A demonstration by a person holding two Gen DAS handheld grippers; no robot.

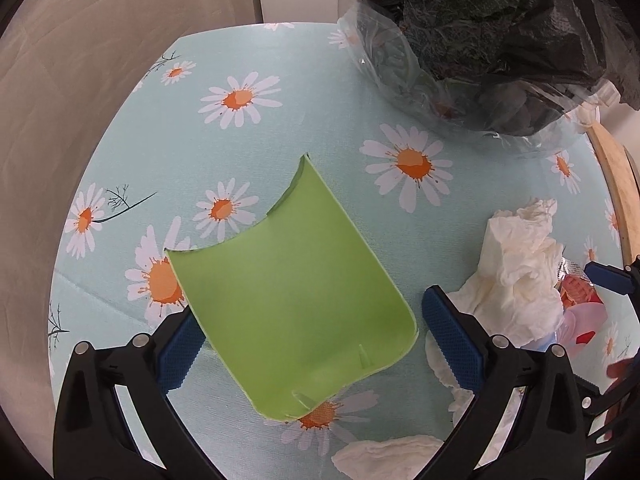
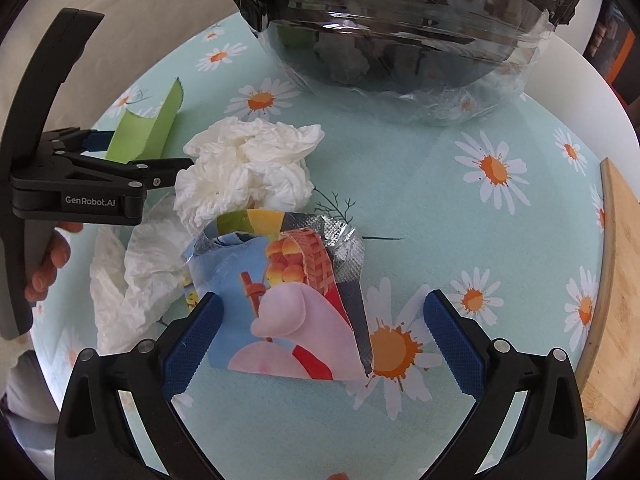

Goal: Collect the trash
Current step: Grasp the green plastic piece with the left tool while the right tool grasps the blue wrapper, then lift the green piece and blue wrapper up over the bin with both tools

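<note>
A curved green card piece (image 1: pixel 292 308) lies on the daisy tablecloth between the open fingers of my left gripper (image 1: pixel 312 336); it also shows in the right wrist view (image 2: pixel 148 132). Crumpled white tissue (image 1: pixel 516 276) lies to its right, and shows in the right wrist view (image 2: pixel 248 168). A torn colourful foil wrapper (image 2: pixel 288 300) lies between the open fingers of my right gripper (image 2: pixel 324 344). The left gripper's body (image 2: pixel 80 184) shows at the left of the right wrist view. A clear bin with a black bag (image 2: pixel 400 48) stands at the table's far side, also in the left wrist view (image 1: pixel 480 60).
More flattened tissue (image 2: pixel 132 280) lies left of the wrapper and at the left view's bottom (image 1: pixel 384 456). A wooden board (image 2: pixel 616 308) sits at the table's right edge. The round table (image 1: pixel 280 52) has a light curtain behind it.
</note>
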